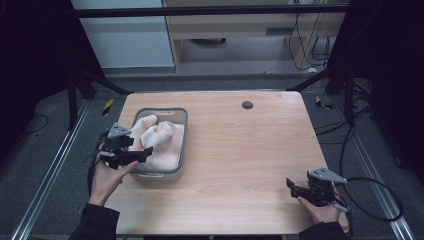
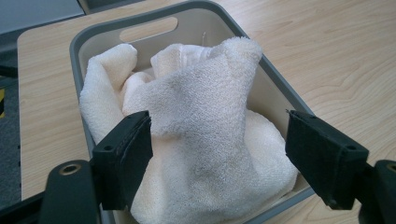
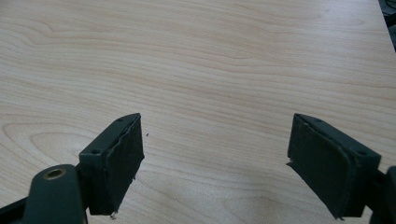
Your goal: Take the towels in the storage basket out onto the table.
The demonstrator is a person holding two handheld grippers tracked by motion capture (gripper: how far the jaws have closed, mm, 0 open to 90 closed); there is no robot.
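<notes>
the person's left hand (image 1: 107,175) is reaching in from the near left edge of the table (image 1: 240,150), forearm angling up and to the right, and is holding the left gripper (image 1: 142,152) just at the near left corner of the grey basket (image 1: 182,145). its jaws are standing spread wide, pointing right over the basket's near end; in the left gripper view they are flanking the cream towel (image 2: 201,140), the left pad (image 2: 126,158) touching or almost touching the cloth, the other clear of it, over the basket rim.

the towel is lying bunched inside the basket, one fold rising above the rim, on the left half of the table.

the right hand (image 1: 322,210) is resting at the near right corner of the table, well apart from the basket, holding the right gripper (image 1: 292,187) low with its jaws pointing left. in the right gripper view those jaws are gaping over bare wood, gripping nothing. a cable (image 1: 380,200) is looping off to the right of it.
</notes>
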